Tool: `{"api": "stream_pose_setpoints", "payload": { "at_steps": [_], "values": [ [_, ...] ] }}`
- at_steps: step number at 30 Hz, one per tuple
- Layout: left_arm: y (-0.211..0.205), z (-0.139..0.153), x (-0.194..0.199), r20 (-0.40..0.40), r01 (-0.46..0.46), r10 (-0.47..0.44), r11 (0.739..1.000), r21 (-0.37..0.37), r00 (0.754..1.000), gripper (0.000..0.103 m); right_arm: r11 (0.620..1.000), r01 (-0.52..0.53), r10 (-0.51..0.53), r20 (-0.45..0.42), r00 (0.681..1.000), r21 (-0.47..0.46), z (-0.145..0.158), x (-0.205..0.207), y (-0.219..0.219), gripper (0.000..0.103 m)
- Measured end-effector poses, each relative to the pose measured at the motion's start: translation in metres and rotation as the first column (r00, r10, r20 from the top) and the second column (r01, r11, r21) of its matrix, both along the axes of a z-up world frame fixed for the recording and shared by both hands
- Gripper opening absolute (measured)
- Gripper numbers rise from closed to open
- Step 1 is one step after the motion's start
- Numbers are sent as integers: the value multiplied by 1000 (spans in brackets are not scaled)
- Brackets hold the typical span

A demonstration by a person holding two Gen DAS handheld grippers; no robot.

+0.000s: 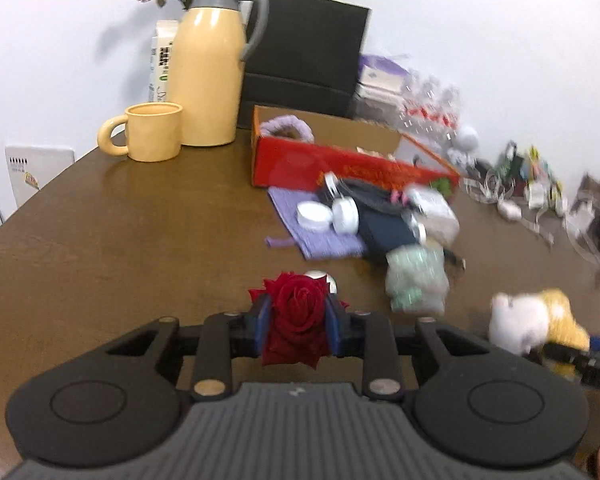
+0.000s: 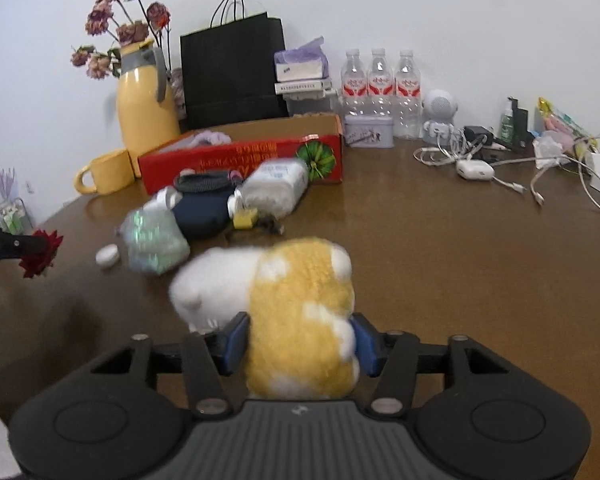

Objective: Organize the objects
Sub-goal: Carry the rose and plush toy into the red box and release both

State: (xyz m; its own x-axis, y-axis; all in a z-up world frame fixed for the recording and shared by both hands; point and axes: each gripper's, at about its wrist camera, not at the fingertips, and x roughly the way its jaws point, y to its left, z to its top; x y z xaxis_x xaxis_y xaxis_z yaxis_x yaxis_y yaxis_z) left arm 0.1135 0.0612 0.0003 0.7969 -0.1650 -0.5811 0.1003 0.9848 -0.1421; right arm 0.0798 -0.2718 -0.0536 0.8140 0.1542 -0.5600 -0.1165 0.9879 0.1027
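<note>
Red box (image 2: 240, 160) sits at 12 o'clock, open. Left gripper (image 1: 298, 316) clamps the rose (image 1: 296, 312); right gripper (image 2: 300, 338) clamps the plush toy (image 2: 292, 312). Carry step, I'd say; next, release both over the box.

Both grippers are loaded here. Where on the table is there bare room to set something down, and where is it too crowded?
Bare brown table lies right of the plush toy, before the cables. Another open patch lies between the yellow mug and the rose. Crowded: the pile before the red box, and the back wall.
</note>
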Motion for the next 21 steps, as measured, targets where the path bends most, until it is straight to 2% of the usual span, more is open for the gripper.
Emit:
{"api": "stream_pose_setpoints", "payload": {
  "at_steps": [4,5,6,7,8,10,13,17,18,21],
  "values": [
    [-11,-11,-12,-13,17,-16,999,44,1000,30,1000,-3,3,19,1000,8,-5,-19,-1,64],
    [-12,-13,-14,-19,22,-21,999,43,1000,30,1000,-9,9,24,1000,-2,-7,-21,0,61],
    [-13,-16,-15,-26,23,-22,999,44,999,30,1000,-10,10,30,999,-20,-7,-24,2,49],
    [-13,-17,-15,-32,22,-20,998,50,999,30,999,1,1,40,999,-43,-3,-26,3,49],
    [-13,-17,-16,-31,21,-20,998,59,999,30,998,20,-16,67,998,-61,6,-30,5,49],
    [-15,-18,-17,-25,33,-31,997,72,999,32,999,19,-12,183,983,-38,32,-42,3,49],
    [-19,-21,-14,-24,41,-39,995,86,999,39,999,-34,28,237,971,21,56,-32,0,47],
    [-24,-25,-11,-22,37,-35,994,105,999,44,999,-16,7,226,974,39,46,14,3,53],
    [-23,-26,-10,-23,38,-36,994,105,999,49,999,-3,-8,200,980,53,38,28,4,59],
    [-23,-26,-9,-17,24,-22,992,123,1000,58,994,23,-36,118,992,105,22,46,1,62]
  ]
}}
